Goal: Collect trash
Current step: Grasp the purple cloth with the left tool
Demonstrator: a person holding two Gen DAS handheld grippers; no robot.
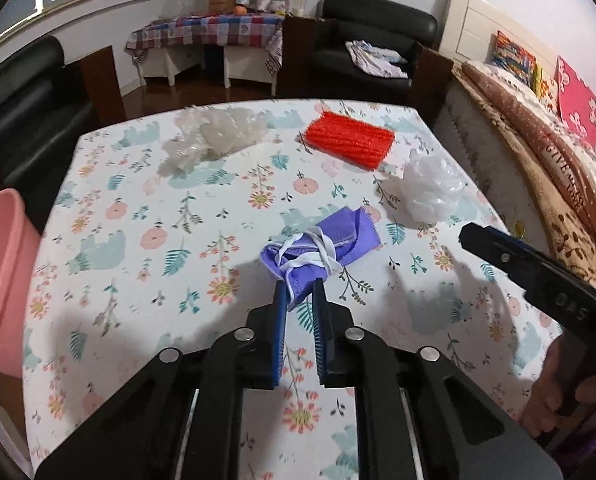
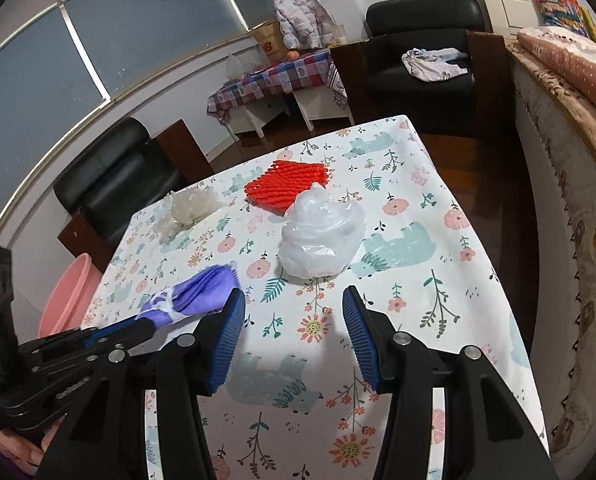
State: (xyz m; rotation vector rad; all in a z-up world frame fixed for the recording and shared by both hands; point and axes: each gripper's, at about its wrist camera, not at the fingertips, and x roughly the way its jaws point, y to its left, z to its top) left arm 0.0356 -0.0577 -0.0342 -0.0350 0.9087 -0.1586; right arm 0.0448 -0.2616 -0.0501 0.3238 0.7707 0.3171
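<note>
what lay on the surface

the surface (image 1: 110, 216) wore a white cloth printed with flowers, leaves and pale blue bears. toward its far edge sat crumpled clear plastic wrap (image 1: 210, 136) and, beside it, a red foam net (image 1: 347, 138). a white plastic bag (image 1: 431, 188) lay near the right edge. nearer, a crumpled purple face mask (image 1: 317, 244) with white straps rested mid-cloth.

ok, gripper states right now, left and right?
Left gripper: closed on the purple face mask.
Right gripper: open, holding nothing, fingers apart above the table.
</note>
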